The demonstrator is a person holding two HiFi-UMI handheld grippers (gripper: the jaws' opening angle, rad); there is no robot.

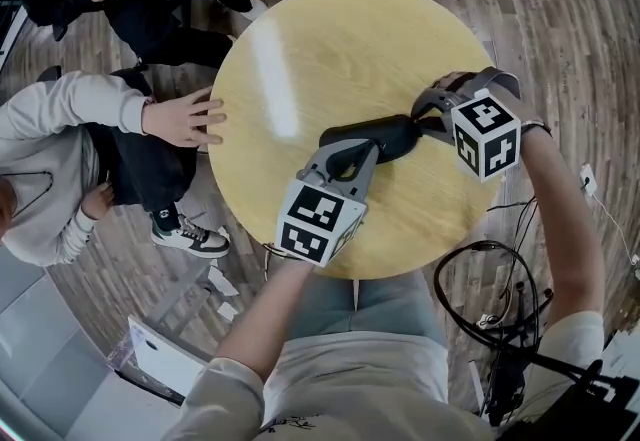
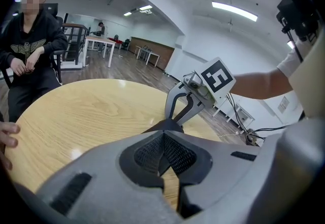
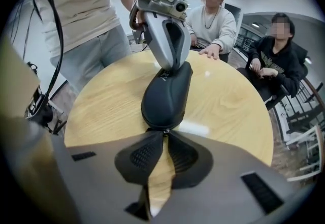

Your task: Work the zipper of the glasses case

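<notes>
Your glasses case (image 1: 385, 137) lies on the round table (image 1: 300, 49), just right of centre in the head view. Your left gripper (image 1: 345, 151) has its jaws closed on the case's near-left end, pinning it. Your right gripper (image 1: 422, 121) has its jaws pinched together on the zipper pull (image 3: 163, 130) at the opposite end. The case looks zipped, so you're likely at the start of the pull. Next, draw the pull steadily along the seam while your left keeps the case from sliding
</notes>
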